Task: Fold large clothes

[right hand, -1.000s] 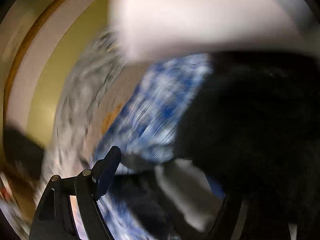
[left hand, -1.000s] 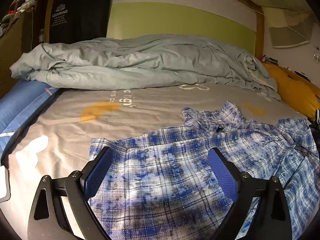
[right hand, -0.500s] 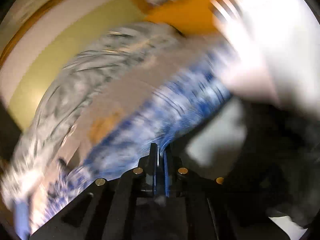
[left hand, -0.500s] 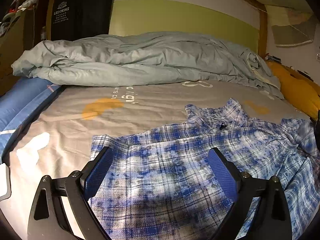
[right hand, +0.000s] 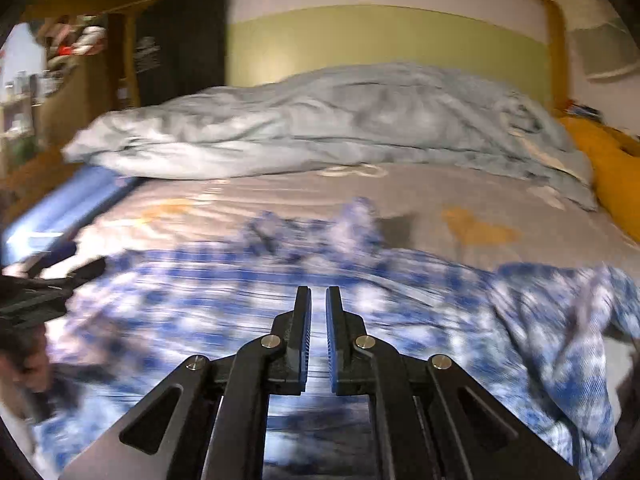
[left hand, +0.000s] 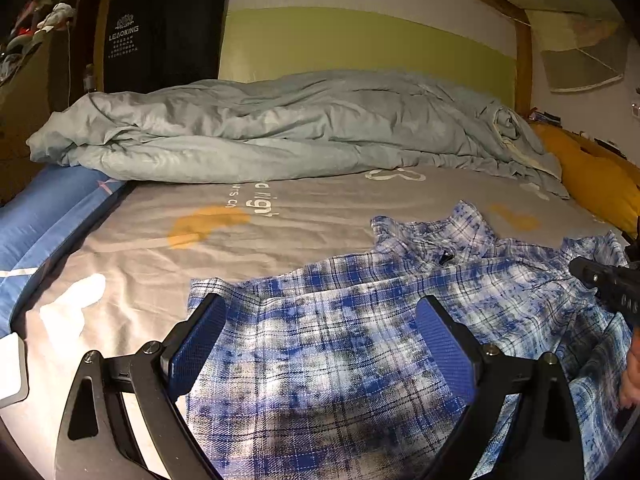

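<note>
A blue and white plaid shirt (left hand: 360, 320) lies spread and rumpled on the grey bed sheet (left hand: 280, 232), collar toward the far side. My left gripper (left hand: 320, 308) is open and empty, hovering over the shirt's near left part. My right gripper (right hand: 318, 300) is almost shut, with only a narrow gap between the jaws and nothing in it, above the middle of the shirt (right hand: 400, 300). Its black tip also shows at the right edge of the left wrist view (left hand: 608, 284). The right wrist view is motion blurred.
A crumpled pale blue-grey duvet (left hand: 280, 132) lies across the far half of the bed. A blue pillow (left hand: 48, 216) is at the left edge, an orange cushion (left hand: 592, 176) at the right. A green and white wall panel (left hand: 360, 40) stands behind.
The right gripper has swung around from a tilted, sideways look to face the bed level, and its jaws have closed from open. The left gripper has barely moved.
</note>
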Demonstrator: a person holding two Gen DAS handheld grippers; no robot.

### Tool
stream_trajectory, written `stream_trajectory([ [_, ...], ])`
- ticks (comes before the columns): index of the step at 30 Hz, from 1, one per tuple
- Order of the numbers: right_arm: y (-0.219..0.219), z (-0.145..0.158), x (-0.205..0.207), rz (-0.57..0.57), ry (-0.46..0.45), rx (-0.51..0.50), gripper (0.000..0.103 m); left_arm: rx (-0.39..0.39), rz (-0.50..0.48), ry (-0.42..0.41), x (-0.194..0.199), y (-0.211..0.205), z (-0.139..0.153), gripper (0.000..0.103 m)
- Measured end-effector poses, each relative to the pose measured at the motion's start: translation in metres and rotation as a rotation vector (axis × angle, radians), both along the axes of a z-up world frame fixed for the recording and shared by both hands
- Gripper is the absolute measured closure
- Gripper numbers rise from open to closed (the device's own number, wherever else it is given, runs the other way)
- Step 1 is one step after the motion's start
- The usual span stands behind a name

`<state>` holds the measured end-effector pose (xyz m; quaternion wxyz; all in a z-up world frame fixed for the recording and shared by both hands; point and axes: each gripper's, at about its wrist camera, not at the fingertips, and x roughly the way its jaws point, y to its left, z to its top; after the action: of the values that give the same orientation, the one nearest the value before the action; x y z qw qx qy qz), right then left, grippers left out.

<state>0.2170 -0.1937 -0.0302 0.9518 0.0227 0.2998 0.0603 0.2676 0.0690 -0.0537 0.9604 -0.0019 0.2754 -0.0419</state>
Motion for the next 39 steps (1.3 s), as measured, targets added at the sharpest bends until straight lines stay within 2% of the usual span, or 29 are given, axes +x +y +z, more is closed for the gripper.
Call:
stream_trajectory([
  [2, -0.031, -0.003, 0.003, -0.063, 0.009, 0.067, 0.096, 0.0, -0.004, -0.001, 0.0, 0.0, 0.0, 0.008],
  [3, -0.048, -0.001, 0.003, -0.114, -0.005, 0.088, 0.093, 0.004, -0.006, -0.001, 0.0, -0.001, 0.0, 0.008],
  [5, -0.067, 0.005, -0.001, -0.182, -0.048, 0.075, 0.088, 0.014, -0.006, -0.003, -0.001, -0.003, 0.0, 0.008],
  [9, -0.112, 0.024, -0.017, -0.338, -0.152, 0.028, 0.047, 0.038, -0.005, -0.008, -0.002, -0.008, -0.001, 0.008],
  [13, -0.184, 0.024, -0.02, -0.561, -0.138, 0.084, 0.046, 0.069, -0.019, -0.005, -0.002, -0.016, -0.004, 0.008],
  [15, -0.211, 0.014, -0.016, -0.606, -0.093, 0.173, 0.046, 0.093, -0.021, 0.007, 0.0, -0.02, -0.008, 0.008],
  [19, -0.232, -0.011, 0.006, -0.518, 0.041, 0.341, 0.047, 0.127, -0.007, 0.013, 0.002, -0.024, -0.011, 0.008],
  [20, -0.233, -0.018, 0.012, -0.478, 0.07, 0.393, 0.051, 0.127, -0.006, 0.01, 0.001, -0.024, -0.011, 0.008],
  [22, -0.228, -0.025, 0.019, -0.429, 0.088, 0.439, 0.089, 0.128, -0.002, 0.003, 0.0, -0.024, -0.01, 0.008],
  [26, -0.183, -0.011, 0.014, -0.318, -0.02, 0.321, 0.093, 0.131, 0.006, -0.019, -0.003, -0.024, -0.007, 0.008],
  [27, -0.167, -0.008, 0.014, -0.208, -0.024, 0.308, 0.093, 0.131, 0.011, -0.028, -0.004, -0.024, -0.006, 0.008],
  [30, -0.126, -0.015, 0.019, 0.067, 0.047, 0.347, 0.093, 0.123, 0.021, -0.049, -0.006, -0.023, -0.003, 0.008],
  [32, -0.085, -0.031, 0.024, 0.21, 0.155, 0.314, 0.093, 0.115, 0.025, -0.051, -0.006, -0.021, -0.002, 0.008],
  [34, -0.056, -0.045, 0.026, 0.25, 0.237, 0.224, 0.093, 0.117, 0.027, -0.044, -0.005, -0.022, -0.002, 0.008],
  [36, -0.044, -0.055, 0.027, 0.241, 0.275, 0.153, 0.093, 0.12, 0.024, -0.039, -0.005, -0.023, -0.004, 0.008],
  [39, -0.051, -0.05, 0.024, 0.208, 0.255, 0.162, 0.091, 0.125, 0.023, -0.053, -0.007, -0.025, -0.002, 0.008],
])
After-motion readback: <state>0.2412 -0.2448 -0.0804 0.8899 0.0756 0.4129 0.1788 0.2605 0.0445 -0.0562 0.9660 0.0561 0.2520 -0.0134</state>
